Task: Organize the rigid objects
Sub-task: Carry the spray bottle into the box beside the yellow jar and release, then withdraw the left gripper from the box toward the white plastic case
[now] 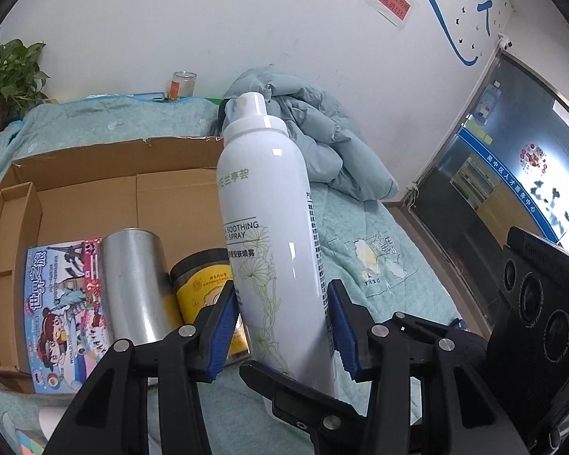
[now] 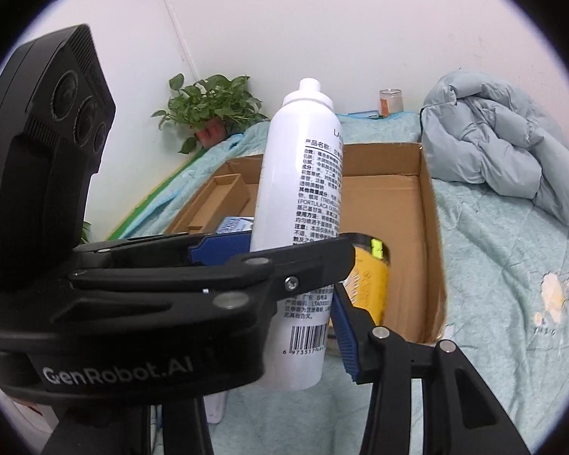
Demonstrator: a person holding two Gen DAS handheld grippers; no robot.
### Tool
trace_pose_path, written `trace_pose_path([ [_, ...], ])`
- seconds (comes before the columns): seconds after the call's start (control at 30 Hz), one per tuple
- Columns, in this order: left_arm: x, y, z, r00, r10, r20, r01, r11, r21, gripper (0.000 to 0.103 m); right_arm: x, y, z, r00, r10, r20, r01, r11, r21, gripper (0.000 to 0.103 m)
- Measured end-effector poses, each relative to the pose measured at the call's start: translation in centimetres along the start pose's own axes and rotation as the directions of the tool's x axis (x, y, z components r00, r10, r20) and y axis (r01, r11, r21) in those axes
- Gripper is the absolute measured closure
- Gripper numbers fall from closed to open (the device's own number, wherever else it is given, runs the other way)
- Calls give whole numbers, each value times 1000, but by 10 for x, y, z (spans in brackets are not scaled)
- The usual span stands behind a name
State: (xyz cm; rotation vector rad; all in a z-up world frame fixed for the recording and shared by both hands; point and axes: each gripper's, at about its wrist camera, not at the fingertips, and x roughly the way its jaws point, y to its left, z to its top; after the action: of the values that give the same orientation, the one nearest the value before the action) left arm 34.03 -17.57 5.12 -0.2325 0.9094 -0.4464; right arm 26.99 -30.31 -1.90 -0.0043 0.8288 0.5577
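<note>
Gripped tall white spray bottle [image 1: 271,235] with both left claw [image 1: 280,326] and right claw [image 2: 303,303], lifted upright, likely bound for cardboard box [image 1: 95,185], left of frame.

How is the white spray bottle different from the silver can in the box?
The white spray bottle is glossy white with printed text and a cap; the silver can is bare metal with no label. The bottle is taller and narrows at the shoulder; the can is shorter and straight-sided. The bottle is held between gripper pads, clear of the cardboard box; the can rests inside it. Both are rigid cylinders.
</note>
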Motion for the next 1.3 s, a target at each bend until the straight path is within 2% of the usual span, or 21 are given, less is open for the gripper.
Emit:
trace_pose_path([
  [0.2,30,6,17,1000,-21,-23,20,1000,-12,59,11,-18,12,1000,-21,-22,21,1000,6,59],
  [0.47,95,30,23,989,-55,-135,44,996,-82,59,46,-46,16,991,-51,-123,54,998,20,59],
  [0.6,124,43,25,977,-125,-173,99,984,-151,59,58,-59,8,986,-65,-155,72,997,42,59],
  [0.73,152,35,26,967,-126,-220,99,986,-132,59,63,-71,6,977,-109,-183,122,991,58,59],
  [0.8,158,27,23,968,-114,-222,94,991,-96,59,67,-75,2,969,-138,-206,153,987,56,59],
  [1.0,159,19,23,967,-88,-238,68,993,-93,58,70,-86,1,962,-143,-232,174,978,117,60],
  [1.17,129,14,17,976,-30,-215,25,999,-28,54,71,-87,0,954,-185,-234,220,967,131,59],
  [1.2,116,16,15,980,-9,-197,6,1000,-16,51,70,-86,0,954,-195,-227,228,965,130,57],
  [1.23,99,18,12,986,18,-165,-18,1000,0,49,69,-85,0,951,-210,-227,242,962,124,51],
  [1.3,72,21,5,992,59,-114,-57,998,23,44,60,-78,-4,961,-193,-198,218,970,111,36],
])
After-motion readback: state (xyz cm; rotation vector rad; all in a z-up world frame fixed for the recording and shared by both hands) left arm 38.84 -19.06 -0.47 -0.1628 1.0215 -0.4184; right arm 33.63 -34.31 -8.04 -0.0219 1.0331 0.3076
